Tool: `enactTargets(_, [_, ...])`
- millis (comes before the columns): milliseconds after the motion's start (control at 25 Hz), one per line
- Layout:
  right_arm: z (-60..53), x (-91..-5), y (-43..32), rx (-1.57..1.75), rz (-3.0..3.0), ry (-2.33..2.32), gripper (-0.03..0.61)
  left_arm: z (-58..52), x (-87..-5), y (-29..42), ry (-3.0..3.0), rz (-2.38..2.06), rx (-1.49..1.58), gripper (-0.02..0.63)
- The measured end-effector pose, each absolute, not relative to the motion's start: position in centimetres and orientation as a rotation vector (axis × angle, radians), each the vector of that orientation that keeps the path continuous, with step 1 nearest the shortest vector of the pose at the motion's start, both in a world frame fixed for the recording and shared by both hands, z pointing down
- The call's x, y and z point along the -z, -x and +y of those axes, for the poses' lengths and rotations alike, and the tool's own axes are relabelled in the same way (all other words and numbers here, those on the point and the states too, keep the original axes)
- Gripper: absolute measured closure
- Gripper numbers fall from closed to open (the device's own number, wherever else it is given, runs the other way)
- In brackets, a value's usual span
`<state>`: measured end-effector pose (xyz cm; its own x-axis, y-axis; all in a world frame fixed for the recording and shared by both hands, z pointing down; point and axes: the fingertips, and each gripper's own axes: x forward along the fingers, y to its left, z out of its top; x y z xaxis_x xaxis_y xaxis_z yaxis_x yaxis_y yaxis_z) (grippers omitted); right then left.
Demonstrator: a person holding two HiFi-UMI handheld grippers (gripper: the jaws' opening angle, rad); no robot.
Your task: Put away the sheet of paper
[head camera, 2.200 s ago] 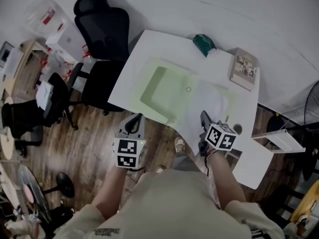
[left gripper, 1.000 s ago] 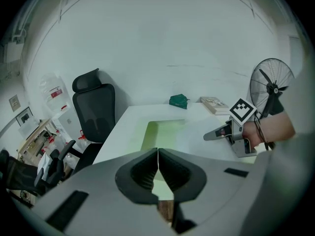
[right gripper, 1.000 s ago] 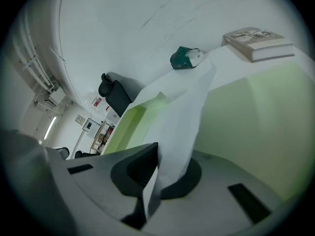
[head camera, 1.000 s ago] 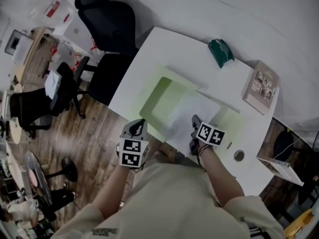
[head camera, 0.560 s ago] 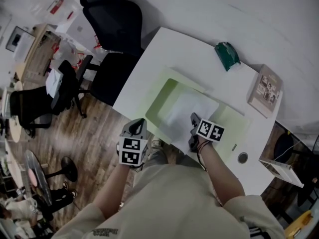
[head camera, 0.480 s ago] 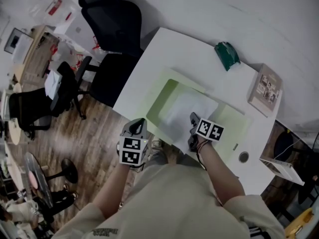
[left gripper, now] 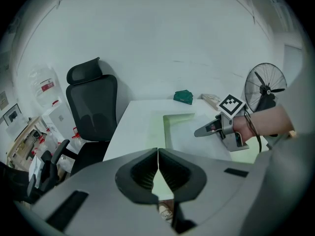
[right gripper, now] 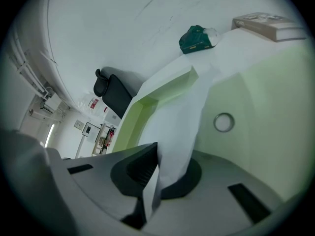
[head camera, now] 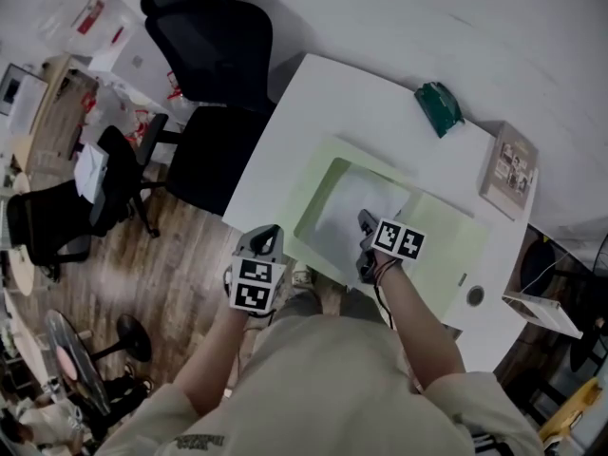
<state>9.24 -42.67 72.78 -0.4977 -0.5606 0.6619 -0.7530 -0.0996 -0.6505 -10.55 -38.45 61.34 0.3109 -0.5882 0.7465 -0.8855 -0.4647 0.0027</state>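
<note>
Room: office with a plank floor, a black swivel chair [head camera: 204, 41] and a white rectangular table [head camera: 332, 103] against a pale wall.
Sheet of paper: the thin white sheet of paper [head camera: 353, 207] lies over the recessed half of the case. Its near edge is raised and its right edge runs towards the flat half. I cannot tell whether it sits fully inside the rim.
Right gripper: the right gripper [right gripper: 156, 163] has its jaws pressed together on the near edge of the sheet, which rises out of them and drapes forward.
Case: the pale green plastic document case [head camera: 446, 240] lies opened flat near the table's front edge. The shallow tray half is on the left, and the flat half on the right carries a round snap ring [right gripper: 223, 122].
Left gripper: the left gripper [left gripper: 158, 168] is closed on nothing. It hangs off the table's near edge, well apart from the case.
Further out: a dark green crumpled packet [head camera: 439, 107] and a thick closed book [head camera: 508, 169] sit at the far side, clear of the work.
Risk, overlap: if the sheet is let go while its right edge lies across the fold, closing the case would probably crease or trap it.
Risk, release: dropped from a raised edge, so light a sheet may slide over the near rim or cling to a pad.
Risk, case: nothing holds the case down, so pushing the sheet in could shift it.
</note>
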Motion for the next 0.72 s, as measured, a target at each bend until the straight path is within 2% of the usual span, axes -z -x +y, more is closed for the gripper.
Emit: enactTargets(720, [-46.3,-74.4,-3.3,-1.658,-1.967,-1.383,0.554,-40.9,-62.8,14.9,-2.199,-1.179,-0.980,0.592])
